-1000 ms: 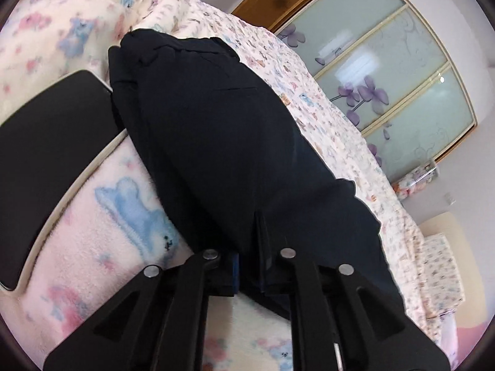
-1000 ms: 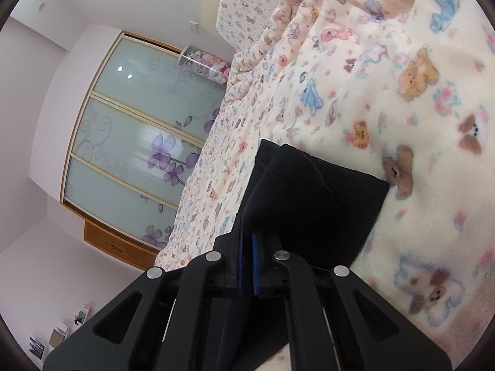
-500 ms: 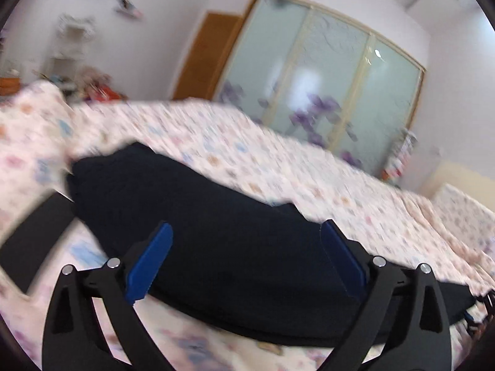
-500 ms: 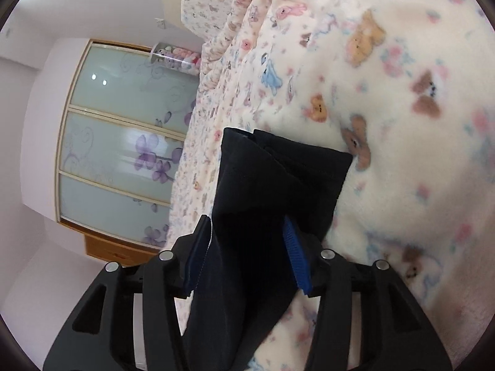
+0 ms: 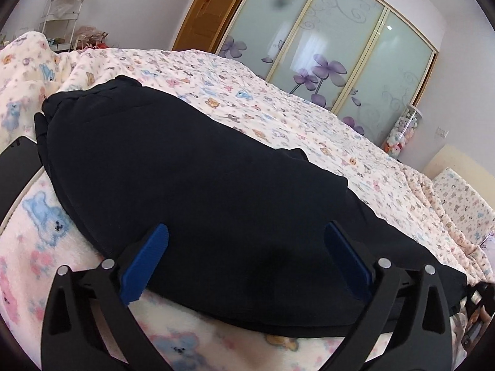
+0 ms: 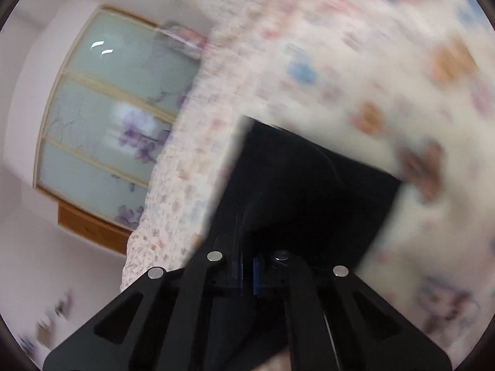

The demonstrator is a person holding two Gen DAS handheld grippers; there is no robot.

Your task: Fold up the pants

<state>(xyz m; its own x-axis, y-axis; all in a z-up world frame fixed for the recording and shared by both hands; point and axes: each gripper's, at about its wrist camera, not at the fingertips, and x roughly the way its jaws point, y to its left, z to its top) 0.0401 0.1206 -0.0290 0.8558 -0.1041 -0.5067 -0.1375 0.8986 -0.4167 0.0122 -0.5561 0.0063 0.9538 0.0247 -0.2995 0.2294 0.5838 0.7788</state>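
Note:
Dark navy pants (image 5: pixel 191 185) lie folded lengthwise on a bear-print blanket (image 5: pixel 278 111), running from upper left to lower right. My left gripper (image 5: pixel 247 256) is open, its blue pads on either side of the near edge of the pants, holding nothing. In the blurred right wrist view the pants end (image 6: pixel 309 191) lies on the blanket. My right gripper (image 6: pixel 247 266) looks shut, its blue pads close together at the cloth's edge; the cloth seems pinched between them.
A black flat pad (image 5: pixel 15 167) lies on the blanket left of the pants. Glass wardrobe doors with purple flowers (image 5: pixel 324 40) and a wooden door (image 5: pixel 207 9) stand behind the bed. A pillow (image 5: pixel 458 198) lies at far right.
My left gripper opened, let go of the pants and drew back. My right gripper opened half a second ago and has now closed again on the pants end while moving.

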